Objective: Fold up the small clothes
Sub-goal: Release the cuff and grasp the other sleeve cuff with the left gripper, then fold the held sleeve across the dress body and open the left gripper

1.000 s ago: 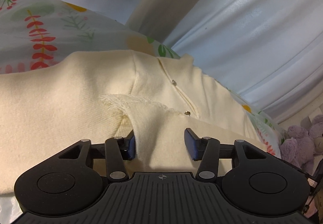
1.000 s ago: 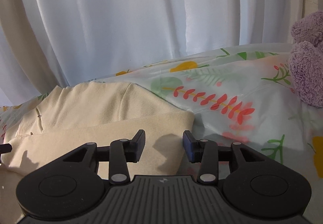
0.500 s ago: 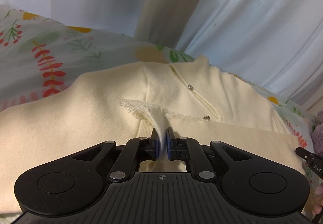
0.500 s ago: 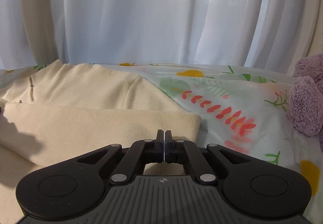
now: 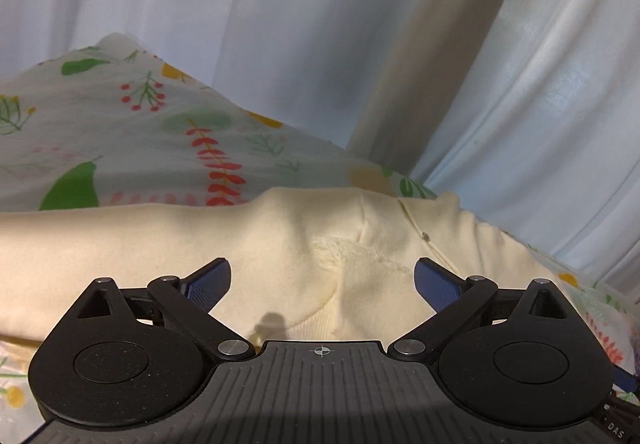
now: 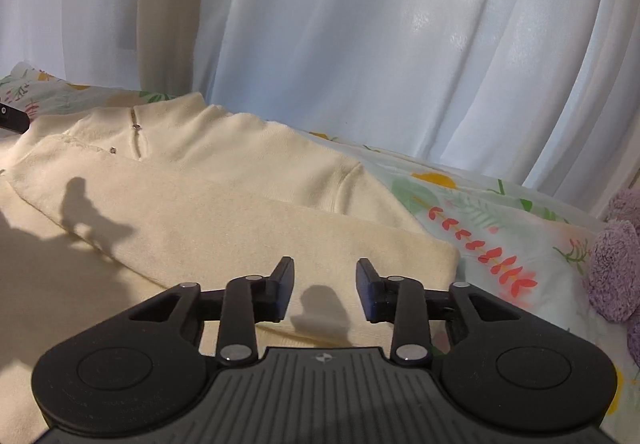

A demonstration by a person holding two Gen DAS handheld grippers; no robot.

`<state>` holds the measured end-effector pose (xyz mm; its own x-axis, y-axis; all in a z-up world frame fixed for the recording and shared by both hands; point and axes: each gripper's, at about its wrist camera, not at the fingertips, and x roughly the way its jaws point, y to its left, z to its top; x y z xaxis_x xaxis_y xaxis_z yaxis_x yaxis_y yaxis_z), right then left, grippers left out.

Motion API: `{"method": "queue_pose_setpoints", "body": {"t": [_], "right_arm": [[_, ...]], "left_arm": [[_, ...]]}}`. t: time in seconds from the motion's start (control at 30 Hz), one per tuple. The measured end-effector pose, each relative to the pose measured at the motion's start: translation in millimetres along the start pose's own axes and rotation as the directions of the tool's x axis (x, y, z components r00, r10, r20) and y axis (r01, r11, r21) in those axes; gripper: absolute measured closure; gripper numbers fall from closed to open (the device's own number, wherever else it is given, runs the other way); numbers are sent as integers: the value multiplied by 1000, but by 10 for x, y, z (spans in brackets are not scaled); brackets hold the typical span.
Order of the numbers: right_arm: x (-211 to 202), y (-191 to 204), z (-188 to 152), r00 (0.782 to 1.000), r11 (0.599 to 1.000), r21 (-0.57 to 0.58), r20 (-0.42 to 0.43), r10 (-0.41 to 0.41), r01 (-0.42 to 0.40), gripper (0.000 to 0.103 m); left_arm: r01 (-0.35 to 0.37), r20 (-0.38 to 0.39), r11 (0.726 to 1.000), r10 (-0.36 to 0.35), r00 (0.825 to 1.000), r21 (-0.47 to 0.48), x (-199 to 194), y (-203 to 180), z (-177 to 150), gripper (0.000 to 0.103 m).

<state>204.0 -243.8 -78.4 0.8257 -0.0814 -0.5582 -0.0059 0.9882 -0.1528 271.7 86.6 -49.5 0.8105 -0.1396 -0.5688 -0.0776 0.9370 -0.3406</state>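
My left gripper [image 5: 322, 278] hangs over the cream garment [image 5: 280, 244], its fingers [image 5: 210, 284] spreading wide.

Nothing sits between the blue pads right now; the frayed edge [image 5: 360, 250] and a ribbed cuff [image 5: 312, 326] lie just below them. I can see a small snap [image 5: 425, 236] on the placket, the floral bedsheet [image 5: 160, 147] behind, and pale curtains [image 5: 520, 83] beyond.

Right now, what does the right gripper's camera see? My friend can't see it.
The right gripper hovers with jaws opening, empty, above a folded cream sweater on a flowery bedsheet. White curtains hang behind; a purple plush toy sits right.
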Motion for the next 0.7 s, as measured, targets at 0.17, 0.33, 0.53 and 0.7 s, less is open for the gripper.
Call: {"method": "queue_pose_setpoints", "body": {"t": [0.17,0.33,0.53,0.7], "right_arm": [[-393,141,-50,978,974,93,32,206,-208,38],[-580,263,-82,944,924,200,17,329,-325,39],[-713,430,-109,928,902,227,22,373,-368,57],[-741,450,-107,919,890,239,26,393,-387,59]], "left_arm": [[-133,53,926,162,985,-352,-512,998,4,2],[-212,44,744,308,950,-634,-851,1908,-116,11],[-208,68,663,365,928,-719,-905,2425,-3,26],[-110,114,540,364,924,-834,-890,2852,-5,55]]}}
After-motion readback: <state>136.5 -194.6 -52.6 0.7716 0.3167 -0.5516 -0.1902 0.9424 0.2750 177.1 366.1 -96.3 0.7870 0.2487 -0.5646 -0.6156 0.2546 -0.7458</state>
